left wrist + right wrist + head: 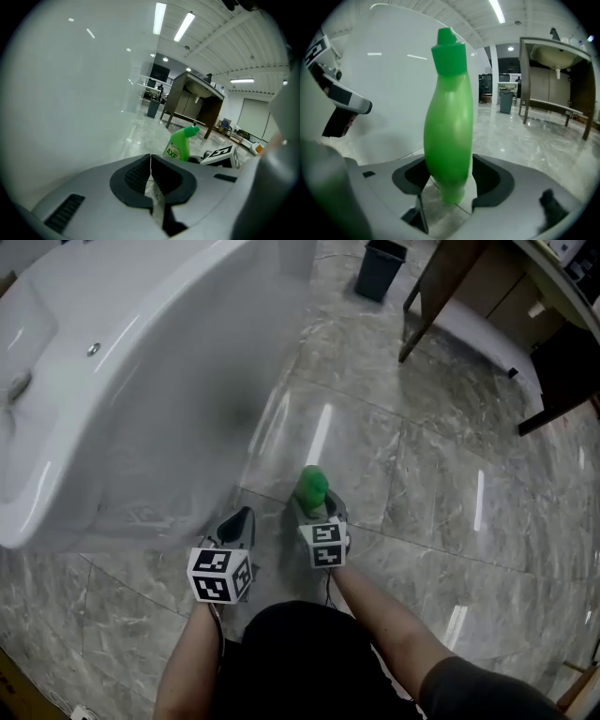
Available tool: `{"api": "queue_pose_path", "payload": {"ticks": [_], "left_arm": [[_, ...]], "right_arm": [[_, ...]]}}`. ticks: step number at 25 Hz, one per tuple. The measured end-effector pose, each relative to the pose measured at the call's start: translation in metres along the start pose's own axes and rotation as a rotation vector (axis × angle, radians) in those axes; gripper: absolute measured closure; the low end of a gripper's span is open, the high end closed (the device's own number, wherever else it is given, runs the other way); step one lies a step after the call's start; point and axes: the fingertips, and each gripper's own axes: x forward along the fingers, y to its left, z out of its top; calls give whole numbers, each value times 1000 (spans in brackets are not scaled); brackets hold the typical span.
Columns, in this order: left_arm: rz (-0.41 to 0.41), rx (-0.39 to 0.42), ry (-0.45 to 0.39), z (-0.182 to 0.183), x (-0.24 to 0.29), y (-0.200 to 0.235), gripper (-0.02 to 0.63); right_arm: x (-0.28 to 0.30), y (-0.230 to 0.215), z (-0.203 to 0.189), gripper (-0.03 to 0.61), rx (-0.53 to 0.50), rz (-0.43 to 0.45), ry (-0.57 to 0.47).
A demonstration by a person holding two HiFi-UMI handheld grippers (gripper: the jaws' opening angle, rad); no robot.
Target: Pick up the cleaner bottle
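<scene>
The bottle [449,131] stands upright between the jaws of the right gripper [449,180], whose dark pads press its lower body from both sides, so the claw is clamped on it. In the head view it sits low over the floor [431,484], close to where the floor meets the foot of the tub [141,381]. I cannot tell whether its base still touches the tiles.

The left gripper [151,173] is just beside it, jaws together on nothing.

It looks like thin moulded plastic, smooth and glossy, so likely slick and a little squashy under pressure (its weight depends on how full it is, which does not show). The waist where the body narrows above the base seems the sound place to hold, and the pads are about there. A grip nearer the cap would probably let it swing.

Its long axis runs vertical, cap up. From the left gripper view the angled nozzle leans away from the tub.
</scene>
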Motion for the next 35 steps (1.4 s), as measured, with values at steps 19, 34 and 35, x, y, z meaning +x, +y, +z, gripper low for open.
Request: {"api": "queue_pose_path", "payload": {"ticks": [19, 34, 35], "left_arm": [[-22, 3, 45, -15, 3, 5, 598], [-68, 27, 59, 38, -33, -31, 598], [-73, 24, 66, 45, -42, -38, 598]], "right_arm": [[40, -26, 21, 376, 176, 49, 41], [-36, -6, 113, 380, 634, 290, -33], [-49, -4, 126, 380, 651, 297, -35]]}}
